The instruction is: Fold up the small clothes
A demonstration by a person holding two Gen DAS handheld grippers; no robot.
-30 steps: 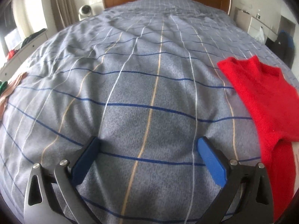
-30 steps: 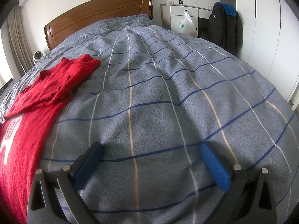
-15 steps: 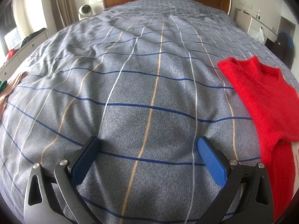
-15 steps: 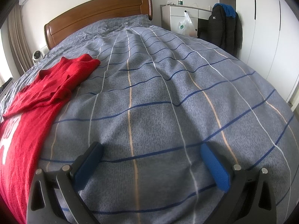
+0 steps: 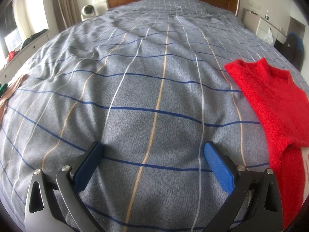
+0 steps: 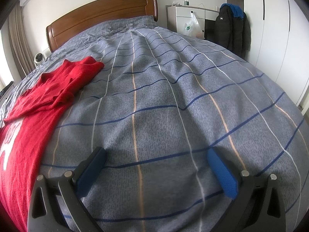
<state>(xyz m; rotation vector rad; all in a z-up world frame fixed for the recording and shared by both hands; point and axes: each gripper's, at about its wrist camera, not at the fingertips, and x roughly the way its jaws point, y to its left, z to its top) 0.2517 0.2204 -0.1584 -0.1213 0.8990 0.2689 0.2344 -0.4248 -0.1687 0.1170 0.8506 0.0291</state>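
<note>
Little has moved since the earlier frames: both claws hang in nearly the same spots above the bed, and the red garment has only slid slightly in each view.

Nearest the left camera, the left claw (image 5: pixel 153 151) has its blue-padded fingers spread wide with nothing between them, over the grey checked bedspread with blue, white and tan lines (image 5: pixel 135 89). Likewise the right claw (image 6: pixel 156 158) is spread wide and grips nothing, poised over the same bedspread (image 6: pixel 173 96).

Between the two claws lies the red knitted sweater (image 5: pixel 274 100), flat on the bedspread, to the right of the left claw and to the left of the right claw (image 6: pixel 38 100). Its upper part is folded over the body, and white lettering shows on its near portion.

Farther off stands the brown wooden headboard (image 6: pixel 100 19). Beside it sits a small white round device (image 5: pixel 87 11). Right of the bed, a white plastic bag (image 6: pixel 191 27) with contents I cannot make out hangs on a white cabinet (image 6: pixel 179 13), next to a hanging black jacket (image 6: pixel 229 29).
</note>
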